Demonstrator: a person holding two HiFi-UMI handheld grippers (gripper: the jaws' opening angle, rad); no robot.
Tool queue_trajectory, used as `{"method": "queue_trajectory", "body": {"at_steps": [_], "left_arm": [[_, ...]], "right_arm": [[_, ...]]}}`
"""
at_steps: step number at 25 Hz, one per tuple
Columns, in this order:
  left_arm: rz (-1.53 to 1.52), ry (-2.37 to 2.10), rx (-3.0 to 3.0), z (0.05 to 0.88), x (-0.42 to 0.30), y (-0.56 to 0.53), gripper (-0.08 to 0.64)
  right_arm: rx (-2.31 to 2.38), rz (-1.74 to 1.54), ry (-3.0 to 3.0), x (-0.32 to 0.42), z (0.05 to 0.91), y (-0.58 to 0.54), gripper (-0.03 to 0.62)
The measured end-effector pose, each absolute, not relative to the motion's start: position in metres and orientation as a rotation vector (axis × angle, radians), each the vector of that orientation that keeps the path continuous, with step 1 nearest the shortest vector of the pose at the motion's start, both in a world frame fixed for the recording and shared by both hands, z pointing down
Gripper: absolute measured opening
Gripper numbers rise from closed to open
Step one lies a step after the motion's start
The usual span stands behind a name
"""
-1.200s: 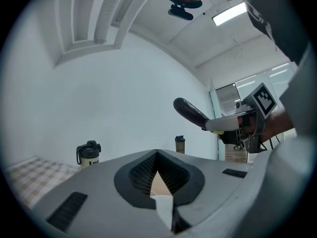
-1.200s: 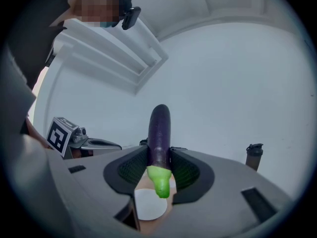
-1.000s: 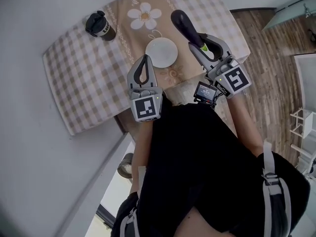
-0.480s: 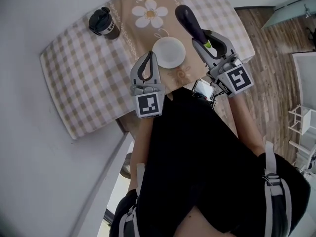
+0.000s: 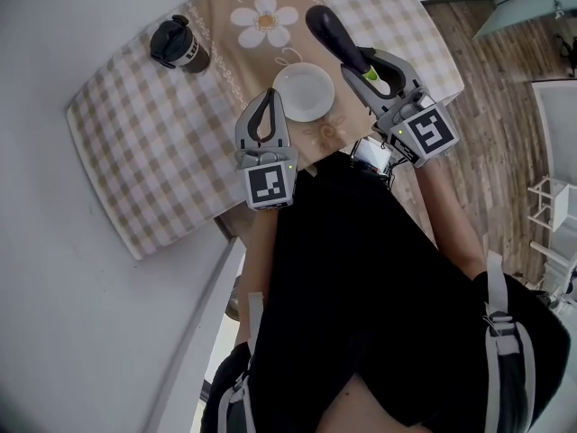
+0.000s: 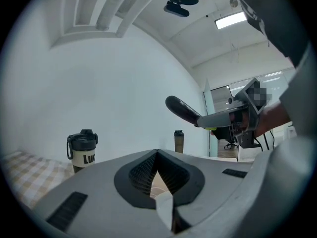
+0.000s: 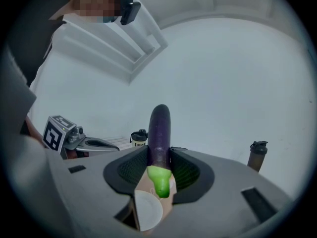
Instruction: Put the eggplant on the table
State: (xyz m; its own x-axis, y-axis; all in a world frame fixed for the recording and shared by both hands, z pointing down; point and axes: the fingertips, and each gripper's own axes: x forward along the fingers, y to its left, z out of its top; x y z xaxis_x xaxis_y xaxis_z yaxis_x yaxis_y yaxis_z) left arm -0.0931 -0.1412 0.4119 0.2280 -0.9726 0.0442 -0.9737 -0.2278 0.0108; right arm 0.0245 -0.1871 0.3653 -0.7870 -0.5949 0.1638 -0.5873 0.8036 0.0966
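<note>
A dark purple eggplant [image 5: 334, 39] with a green stem end sticks out of my right gripper [image 5: 358, 64], which is shut on it above the table, right of the white plate [image 5: 305, 92]. In the right gripper view the eggplant [image 7: 160, 135] stands upright between the jaws, with its green stem [image 7: 161, 181] towards the camera. My left gripper [image 5: 264, 113] hovers just left of the plate, shut and holding nothing. The left gripper view shows the eggplant [image 6: 182, 109] held out to the right.
The table [image 5: 144, 152] has a beige checked cloth with a daisy print [image 5: 263, 21]. A dark lidded cup [image 5: 178, 45] stands at its far left. Wooden floor [image 5: 505, 124] lies to the right. A second bottle [image 7: 257, 155] stands far off in the right gripper view.
Both grippers have stayed almost in place over the table near the plate. The eggplant is still gripped. The view has shifted a little.
</note>
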Motion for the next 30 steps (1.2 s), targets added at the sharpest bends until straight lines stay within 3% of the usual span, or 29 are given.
{"method": "queue_trajectory", "body": {"at_steps": [30], "left_arm": [[0.138,-1.908,2.448,0.433,-0.094,-0.117,0.002]], "right_arm": [[0.621,0.055,-2.512,-0.007,0.524,-0.163,0.149]]}}
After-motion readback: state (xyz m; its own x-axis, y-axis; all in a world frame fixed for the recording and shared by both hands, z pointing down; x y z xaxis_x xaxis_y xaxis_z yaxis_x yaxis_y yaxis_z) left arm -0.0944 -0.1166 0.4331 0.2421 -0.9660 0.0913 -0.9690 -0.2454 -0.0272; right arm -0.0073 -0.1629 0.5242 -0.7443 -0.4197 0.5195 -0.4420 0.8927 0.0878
